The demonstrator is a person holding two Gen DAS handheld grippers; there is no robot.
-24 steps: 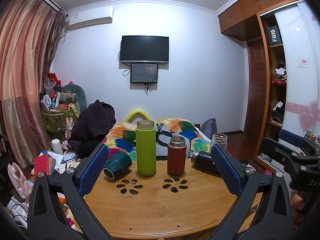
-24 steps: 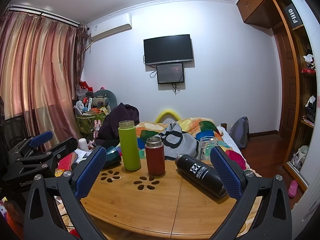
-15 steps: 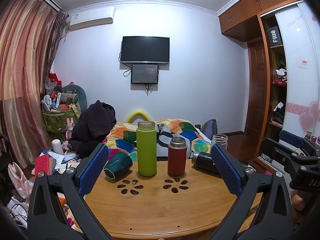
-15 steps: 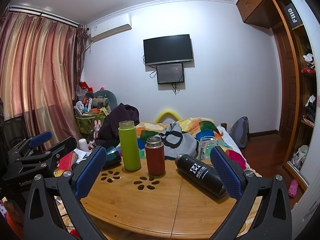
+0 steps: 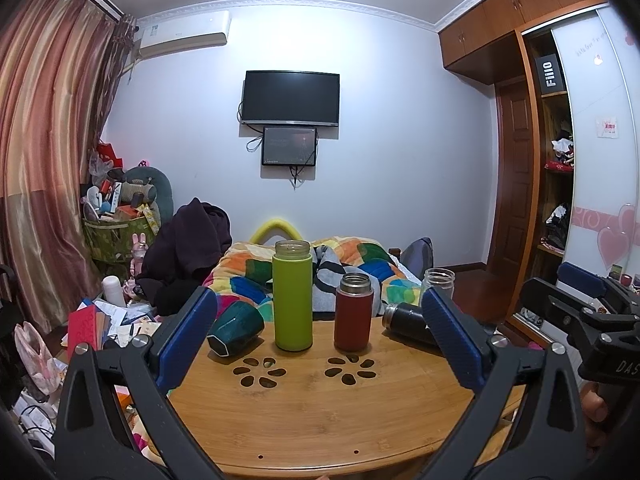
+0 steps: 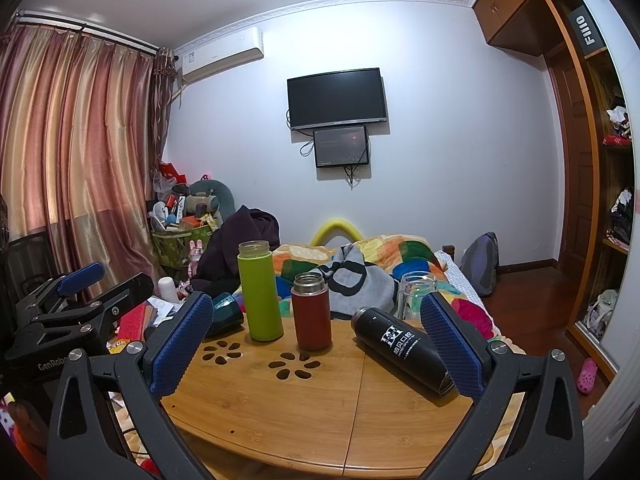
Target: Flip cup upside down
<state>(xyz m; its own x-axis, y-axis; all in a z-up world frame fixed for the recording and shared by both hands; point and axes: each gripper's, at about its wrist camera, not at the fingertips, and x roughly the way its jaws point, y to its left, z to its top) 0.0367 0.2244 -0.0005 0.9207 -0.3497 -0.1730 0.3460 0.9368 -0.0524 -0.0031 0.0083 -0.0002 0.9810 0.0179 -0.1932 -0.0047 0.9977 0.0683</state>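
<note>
On a round wooden table [image 5: 320, 412] stand a tall green cup [image 5: 292, 306] and a shorter red cup [image 5: 353, 312], both upright and open-topped. A dark green cup [image 5: 236, 328] lies on its side at the left. A black bottle [image 6: 402, 350] lies on its side at the right, with a clear glass jar [image 6: 414, 294] upright behind it. My left gripper [image 5: 320, 336] is open and empty, short of the table. My right gripper [image 6: 316, 340] is open and empty, its right finger beside the black bottle.
A bed with a colourful quilt [image 5: 360, 256] lies behind the table. Clutter and papers [image 5: 108, 312] cover the floor at the left. A wardrobe [image 5: 552, 184] stands at the right. The other gripper shows at each view's edge [image 6: 76, 300].
Both views have crept very slightly; the cups and the grippers' jaws stand as before.
</note>
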